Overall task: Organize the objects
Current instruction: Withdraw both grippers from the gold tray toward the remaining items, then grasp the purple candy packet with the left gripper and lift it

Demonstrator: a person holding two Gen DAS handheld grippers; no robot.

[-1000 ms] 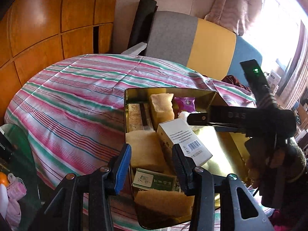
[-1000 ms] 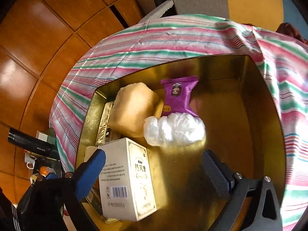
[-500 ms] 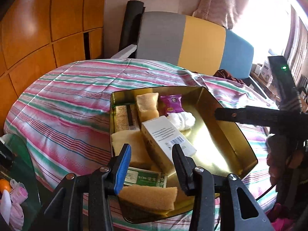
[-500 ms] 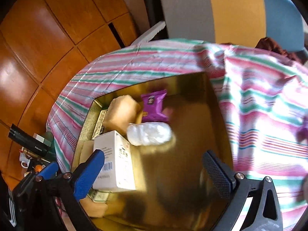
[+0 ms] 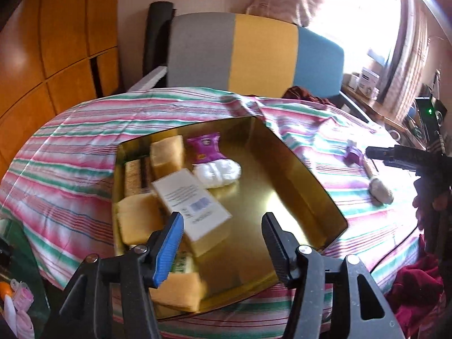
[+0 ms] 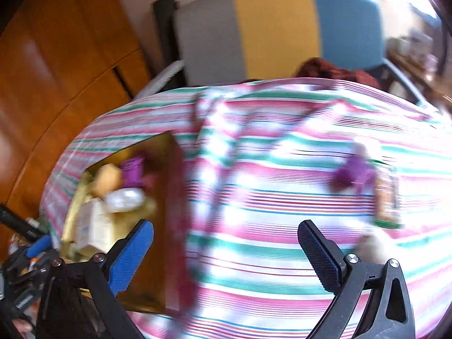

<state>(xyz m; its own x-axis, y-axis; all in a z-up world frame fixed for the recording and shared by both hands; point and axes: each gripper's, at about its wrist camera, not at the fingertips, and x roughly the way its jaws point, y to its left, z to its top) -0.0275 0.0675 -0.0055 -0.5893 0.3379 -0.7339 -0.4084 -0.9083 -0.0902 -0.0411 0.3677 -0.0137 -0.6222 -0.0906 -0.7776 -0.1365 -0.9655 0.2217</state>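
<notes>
A: Left wrist view first. We see our left tongs [image 5: 221, 236] with their jaws opening and nothing pressed between the pads; the blue pad [image 5: 169, 247] and the black pad [image 5: 275, 243] hang over the near part of a gold tin tray [image 5: 308, 189] that sits on the striped table [image 5: 70, 169].

B: We count the things in the tray on its left side: a white box [image 5: 192, 200] tilted across the middle, yellow sponges [image 5: 166, 156] behind and beside it, a purple packet [image 5: 206, 148] toward the far wall, and a white wrapped bundle [image 5: 219, 173] touching the packet's near end. The tray's right half is bare gold.

A: Off to the right on the cloth we see a small purple item [image 5: 353, 155] and a pale lump [image 5: 381, 192], well apart from the tray. The right tongs [image 5: 395, 155] show there as a dark bar, near those two.

B: Right wrist view now. We find it badly blurred. Our right tongs [image 6: 224, 254] stand wide apart and empty above the striped cloth, with the tray [image 6: 169, 197] down at the left.

A: We make out a purple smear [image 6: 353, 172] on the cloth to the upper right of the black pad [image 6: 319, 257], and a pale blob [image 6: 373, 244] just beside that pad. What lies between them we cannot tell.

B: Behind the table we see a grey, yellow and blue chair [image 6: 279, 25].
</notes>
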